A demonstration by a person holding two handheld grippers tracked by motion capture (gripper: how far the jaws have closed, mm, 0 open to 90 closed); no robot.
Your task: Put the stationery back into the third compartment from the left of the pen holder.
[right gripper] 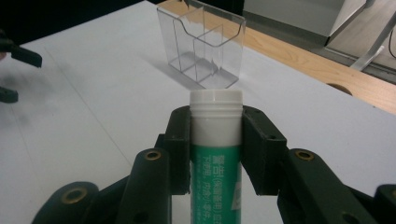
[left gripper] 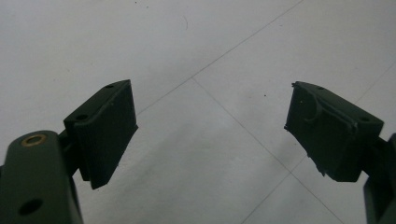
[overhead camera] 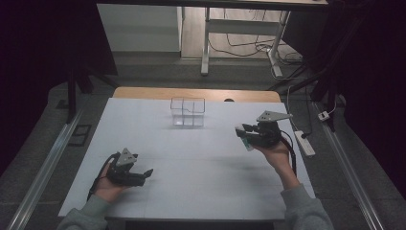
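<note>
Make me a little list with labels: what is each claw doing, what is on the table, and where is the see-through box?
right claw: shut on the green tube, white cap end pointing toward the box
left claw: open, nothing between its jaws, low over the table
clear box: divided into compartments, looks empty, standing at the far middle of the table
table: white top
tube and box: apart, the tube not yet in the box

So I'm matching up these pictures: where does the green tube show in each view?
High view: green tube right of centre, in the right claw.
Left gripper view: not in it.
Right gripper view: bottom centre, between the jaws.
Shared landmark: clear box.
</note>
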